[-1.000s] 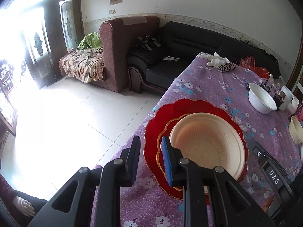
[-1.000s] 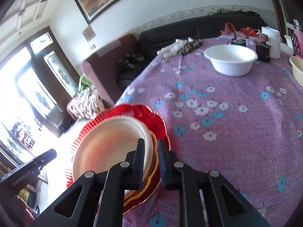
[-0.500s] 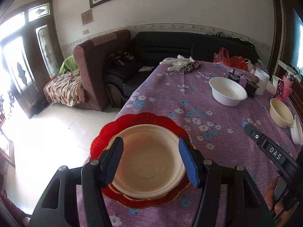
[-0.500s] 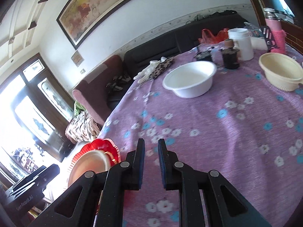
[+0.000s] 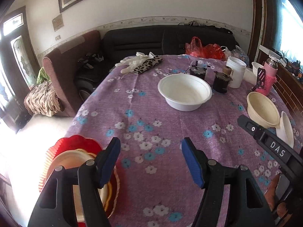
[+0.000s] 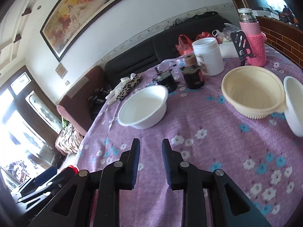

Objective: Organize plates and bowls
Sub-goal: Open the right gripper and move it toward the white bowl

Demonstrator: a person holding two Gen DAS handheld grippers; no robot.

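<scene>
My left tongs (image 5: 150,158) have just been spreading, nothing between them; the stacked plates (image 5: 75,157) sit at eight o'clock on the bench (image 5: 151,113). Right tongs (image 6: 150,158), also just parting, empty; white bowl (image 6: 144,109) at twelve, cream bowl (image 6: 253,92) at two.

Empty right gripper (image 6: 150,151) above tablecloth (image 6: 198,151)

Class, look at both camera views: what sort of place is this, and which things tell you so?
Most likely a home living and dining room: a black leather sofa, a large framed painting on the wall, and a table under a purple flowered tablecloth with a white plastic bowl.
</scene>
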